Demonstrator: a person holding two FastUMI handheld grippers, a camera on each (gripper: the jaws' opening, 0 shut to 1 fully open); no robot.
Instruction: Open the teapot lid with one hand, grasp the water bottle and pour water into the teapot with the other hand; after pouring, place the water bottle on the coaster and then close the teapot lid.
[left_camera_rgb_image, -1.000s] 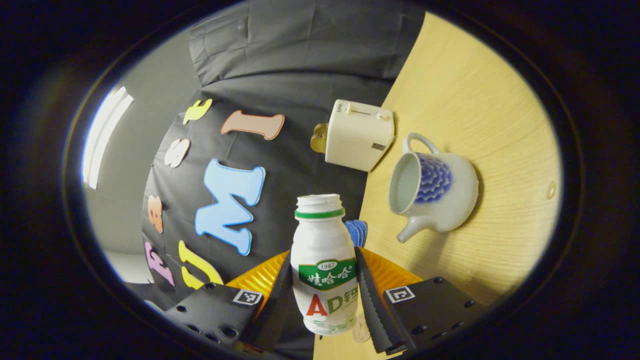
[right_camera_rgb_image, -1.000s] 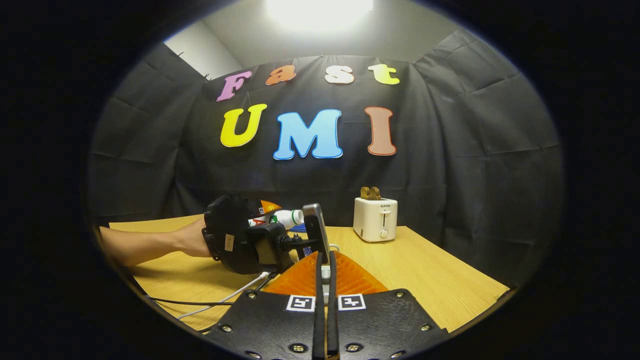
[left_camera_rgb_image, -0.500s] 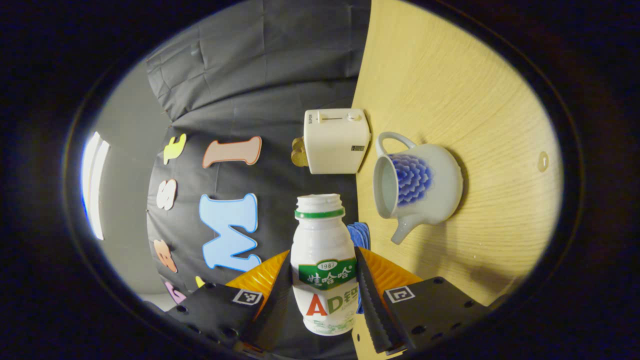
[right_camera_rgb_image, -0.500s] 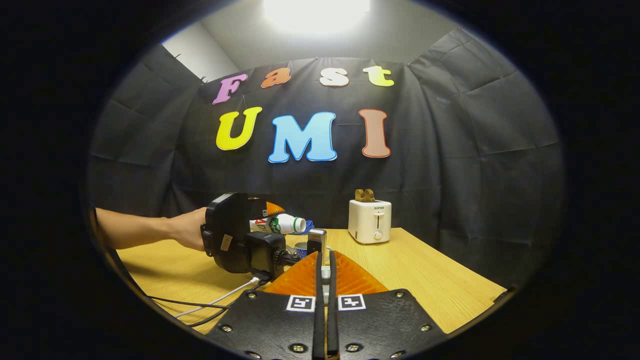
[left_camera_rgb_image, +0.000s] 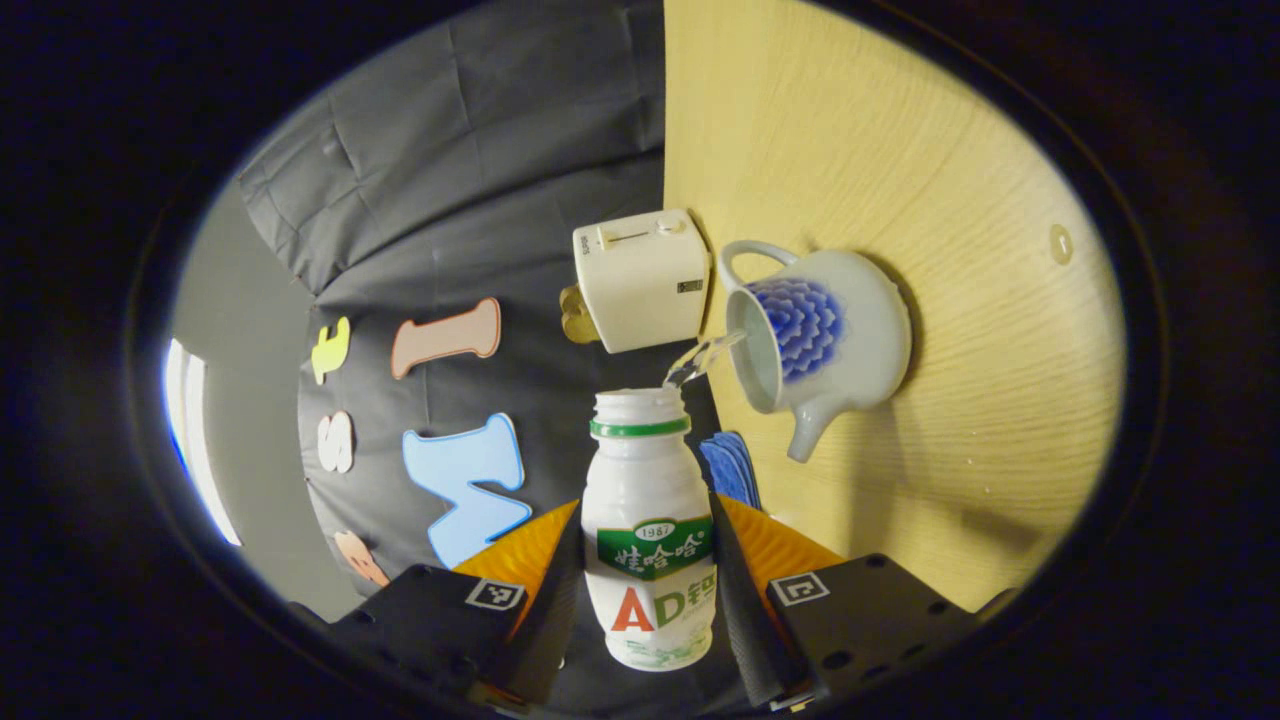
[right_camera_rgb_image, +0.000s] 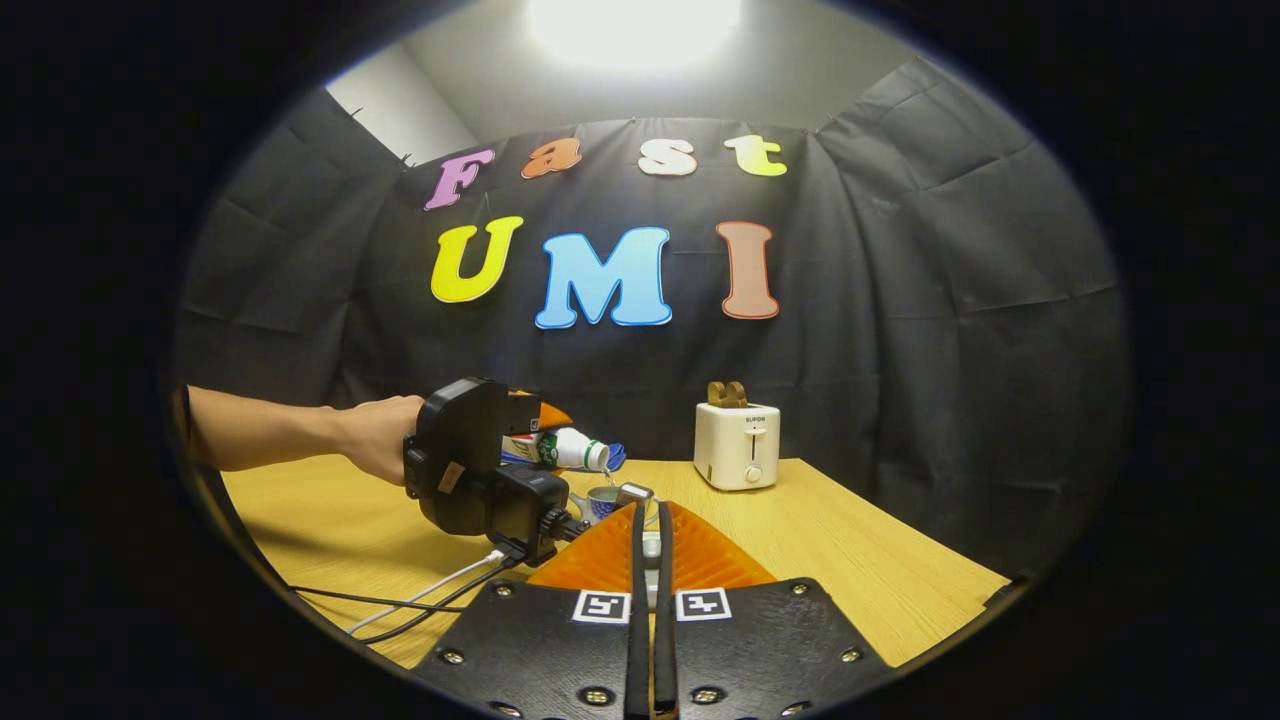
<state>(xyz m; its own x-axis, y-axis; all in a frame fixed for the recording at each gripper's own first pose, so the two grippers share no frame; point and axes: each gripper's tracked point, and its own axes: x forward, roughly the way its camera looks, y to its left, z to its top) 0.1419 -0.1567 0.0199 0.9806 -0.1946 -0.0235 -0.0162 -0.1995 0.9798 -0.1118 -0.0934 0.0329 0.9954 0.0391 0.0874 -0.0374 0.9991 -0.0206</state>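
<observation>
My left gripper (left_camera_rgb_image: 648, 525) is shut on a white bottle (left_camera_rgb_image: 648, 540) with a green band and no cap. It is tipped on its side toward the white teapot with blue flower pattern (left_camera_rgb_image: 845, 335). A thin stream of water (left_camera_rgb_image: 700, 358) runs from the bottle's mouth into the open pot. In the right gripper view, the bottle (right_camera_rgb_image: 560, 450) leans over the teapot (right_camera_rgb_image: 603, 497). My right gripper (right_camera_rgb_image: 650, 520) is raised in front of the pot, shut on a small pale piece, the teapot lid (right_camera_rgb_image: 651, 547). A blue coaster (left_camera_rgb_image: 730, 465) lies beside the pot.
A cream toaster (right_camera_rgb_image: 737, 445) with toast in it stands at the back of the wooden table (right_camera_rgb_image: 850, 570). A person's hand (right_camera_rgb_image: 370, 445) holds the left gripper. Cables (right_camera_rgb_image: 430, 600) trail over the table's left front. A small round spot (left_camera_rgb_image: 1060, 243) marks the tabletop.
The left gripper has tipped the bottle further and brought its mouth over the teapot, and water now flows out. The right gripper has stayed shut and almost still.
</observation>
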